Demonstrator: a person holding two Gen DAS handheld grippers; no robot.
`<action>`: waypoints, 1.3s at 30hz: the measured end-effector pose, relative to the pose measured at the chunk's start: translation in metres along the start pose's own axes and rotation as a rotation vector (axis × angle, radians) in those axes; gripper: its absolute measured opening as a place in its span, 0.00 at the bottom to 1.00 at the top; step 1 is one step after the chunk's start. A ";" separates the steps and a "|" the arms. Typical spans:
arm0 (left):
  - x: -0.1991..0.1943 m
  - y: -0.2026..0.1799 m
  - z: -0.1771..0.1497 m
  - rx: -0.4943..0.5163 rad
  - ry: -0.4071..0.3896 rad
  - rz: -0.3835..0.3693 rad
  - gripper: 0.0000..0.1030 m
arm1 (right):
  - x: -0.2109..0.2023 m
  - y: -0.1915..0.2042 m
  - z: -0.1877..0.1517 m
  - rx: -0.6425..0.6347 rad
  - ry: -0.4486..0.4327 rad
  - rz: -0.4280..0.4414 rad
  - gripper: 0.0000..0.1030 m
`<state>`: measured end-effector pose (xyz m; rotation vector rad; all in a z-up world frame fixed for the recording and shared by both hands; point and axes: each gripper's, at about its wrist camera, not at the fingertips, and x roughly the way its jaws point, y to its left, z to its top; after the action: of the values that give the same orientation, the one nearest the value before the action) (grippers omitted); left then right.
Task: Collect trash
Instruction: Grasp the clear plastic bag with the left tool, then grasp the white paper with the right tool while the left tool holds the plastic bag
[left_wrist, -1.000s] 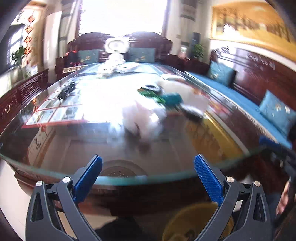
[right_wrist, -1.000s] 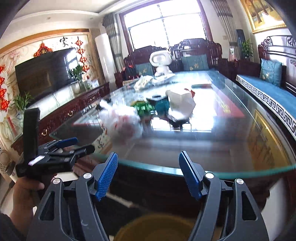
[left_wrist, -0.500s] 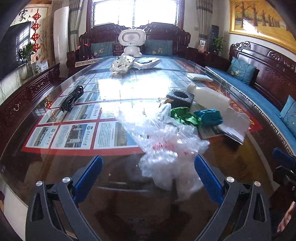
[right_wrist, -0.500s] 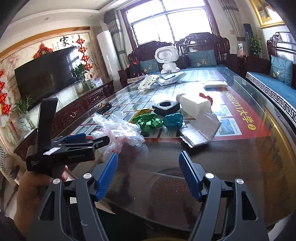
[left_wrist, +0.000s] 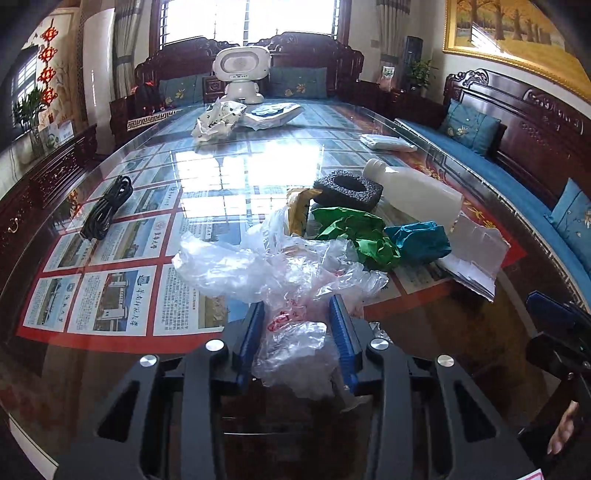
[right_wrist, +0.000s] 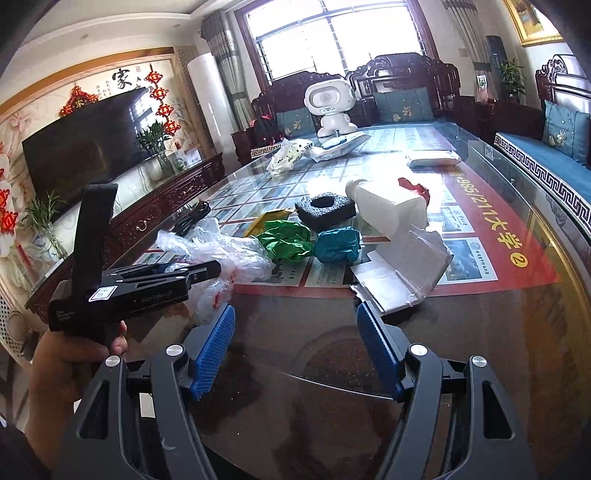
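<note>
A crumpled clear plastic bag lies near the front of the glass table. My left gripper has its jaws closing on the bag's near end, and the blue pads press the film from both sides. Behind the bag lie green paper, teal paper, a yellow wrapper, a black foam ring, a white bottle and torn white packaging. My right gripper hangs open over the table's front edge, with nothing between its fingers.
A coiled black cable lies at the left of the table. At the far end stand a white toy robot, a crumpled white bag and a flat white packet. A blue-cushioned wooden bench runs along the right.
Both grippers moved forward over the table towards the trash pile. The left jaws, wide open before, have come together around the clear plastic bag. The right jaws kept their width.
</note>
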<state>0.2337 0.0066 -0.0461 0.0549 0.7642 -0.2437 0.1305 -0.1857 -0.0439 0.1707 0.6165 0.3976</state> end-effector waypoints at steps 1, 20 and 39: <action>-0.001 -0.001 0.000 0.003 -0.006 -0.004 0.32 | 0.000 0.000 0.000 0.002 0.001 -0.002 0.65; -0.009 -0.051 0.005 -0.006 -0.045 -0.187 0.30 | 0.003 -0.050 0.020 0.035 0.017 -0.098 0.59; 0.004 -0.054 0.017 -0.025 -0.029 -0.205 0.30 | 0.044 -0.099 0.038 0.102 0.158 0.010 0.52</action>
<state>0.2351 -0.0488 -0.0350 -0.0502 0.7447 -0.4286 0.2169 -0.2586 -0.0634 0.2416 0.7924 0.3914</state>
